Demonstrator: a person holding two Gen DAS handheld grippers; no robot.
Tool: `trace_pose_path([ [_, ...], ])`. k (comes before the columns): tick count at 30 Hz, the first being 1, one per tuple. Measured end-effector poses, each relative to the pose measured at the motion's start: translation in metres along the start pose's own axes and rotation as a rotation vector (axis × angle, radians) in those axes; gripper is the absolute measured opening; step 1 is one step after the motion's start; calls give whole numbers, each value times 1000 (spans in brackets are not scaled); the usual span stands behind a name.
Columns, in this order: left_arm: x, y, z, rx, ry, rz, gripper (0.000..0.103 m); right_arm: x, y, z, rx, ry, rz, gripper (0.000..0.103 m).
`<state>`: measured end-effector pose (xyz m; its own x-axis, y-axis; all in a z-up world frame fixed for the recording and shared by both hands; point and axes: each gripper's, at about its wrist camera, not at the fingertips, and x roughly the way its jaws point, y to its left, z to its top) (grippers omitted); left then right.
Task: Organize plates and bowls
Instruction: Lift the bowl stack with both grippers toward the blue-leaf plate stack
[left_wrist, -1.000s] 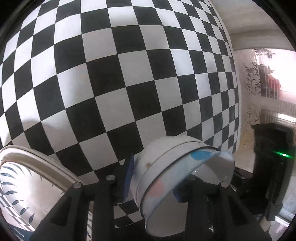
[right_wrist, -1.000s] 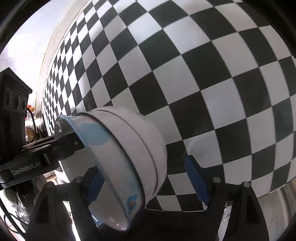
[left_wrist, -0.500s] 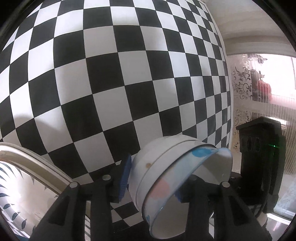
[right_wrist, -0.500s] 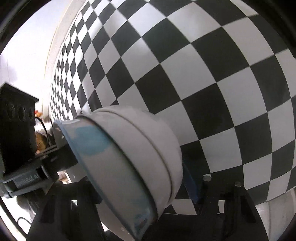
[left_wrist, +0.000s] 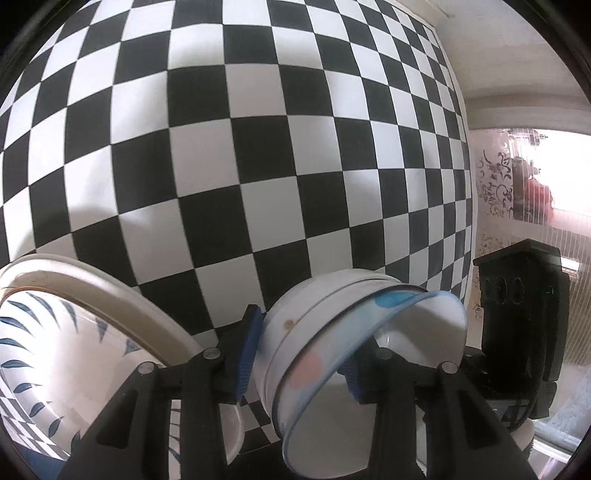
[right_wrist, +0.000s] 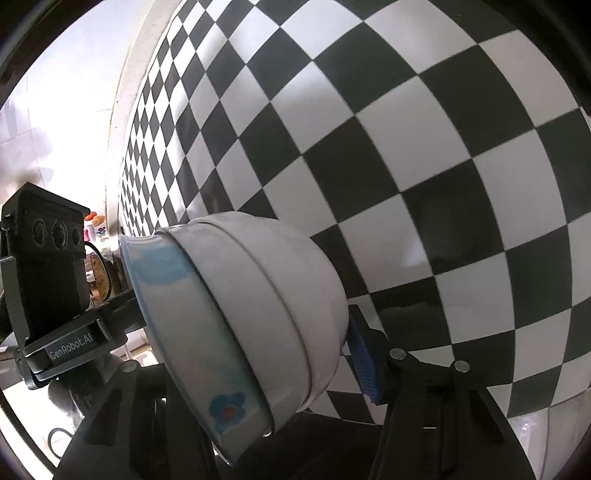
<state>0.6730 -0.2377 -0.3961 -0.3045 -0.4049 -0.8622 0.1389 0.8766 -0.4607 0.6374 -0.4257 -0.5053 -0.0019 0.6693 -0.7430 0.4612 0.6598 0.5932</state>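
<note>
Bowls (left_wrist: 332, 354) in both views; only left shows plate (left_wrist: 74, 369).

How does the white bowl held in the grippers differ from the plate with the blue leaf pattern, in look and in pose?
The bowl is deep with tall ridged walls; the plate is wide and shallow. The bowl bears soft blue and pink blotches; the plate bears dark blue leaf strokes. The bowl is tipped on its side between the left gripper fingers; the plate lies on the checkered cloth. Both are white-glazed.

One bowl (left_wrist: 332, 354), one plate (left_wrist: 74, 332), two grippers.
</note>
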Motion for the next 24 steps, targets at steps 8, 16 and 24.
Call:
trace_pose_path([
  [8, -21, 0, -2, -1, -34, 2, 36, 7, 44, 11, -22, 0, 13, 56],
  [16, -56, -5, -5, 13, -83, 16, 36, 1, 89, 13, -67, -6, 36, 56],
  [24, -92, 14, -23, -9, -139, 56, 38, 24, 152, 16, -132, 21, 47, 55],
])
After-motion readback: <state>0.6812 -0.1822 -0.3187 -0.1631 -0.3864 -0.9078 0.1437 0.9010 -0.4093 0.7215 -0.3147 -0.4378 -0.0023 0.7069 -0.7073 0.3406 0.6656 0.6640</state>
